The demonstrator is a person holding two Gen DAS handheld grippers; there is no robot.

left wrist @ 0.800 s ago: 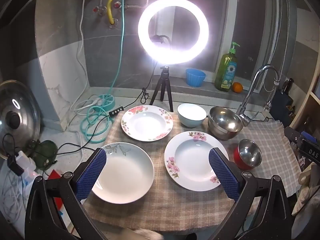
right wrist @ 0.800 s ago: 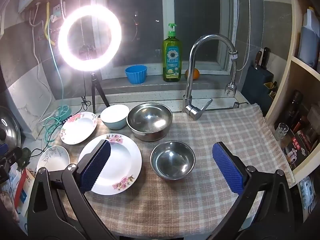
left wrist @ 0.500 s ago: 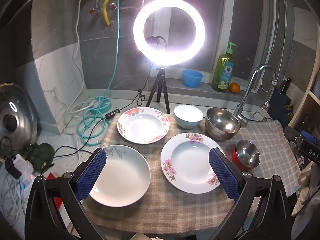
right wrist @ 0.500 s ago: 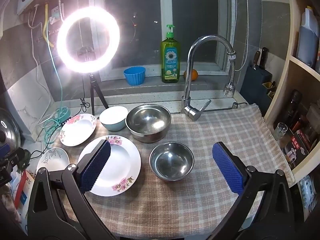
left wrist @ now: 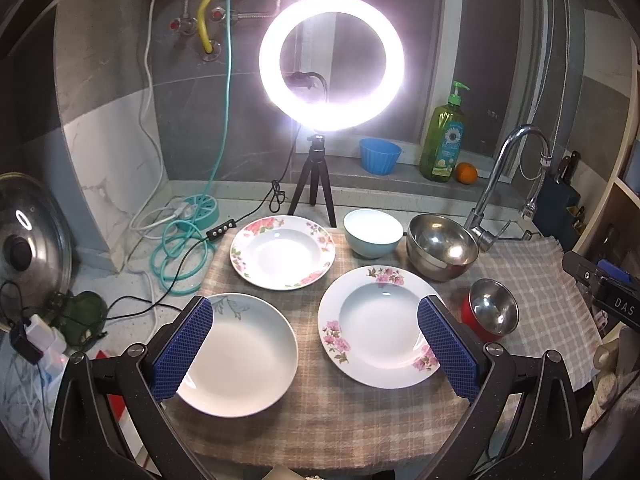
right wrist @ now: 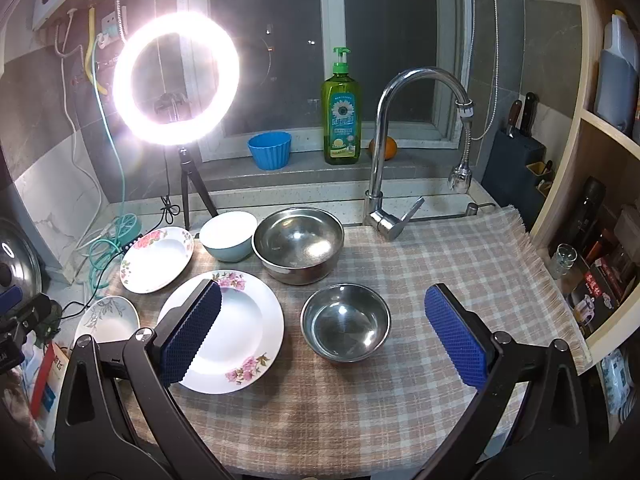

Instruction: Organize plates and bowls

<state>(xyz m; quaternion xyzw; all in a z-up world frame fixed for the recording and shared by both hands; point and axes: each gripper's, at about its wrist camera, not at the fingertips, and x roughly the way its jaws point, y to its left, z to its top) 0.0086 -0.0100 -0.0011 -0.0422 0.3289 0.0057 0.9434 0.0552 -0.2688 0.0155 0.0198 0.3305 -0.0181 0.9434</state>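
Hovering above the checked cloth (right wrist: 460,264), both the left gripper (left wrist: 316,344) and right gripper (right wrist: 324,336) are spread wide, empty; plates and bowls sit in the frame's middle.

Pink-floral white plate (left wrist: 378,328); beige checked cloth (right wrist: 452,264).
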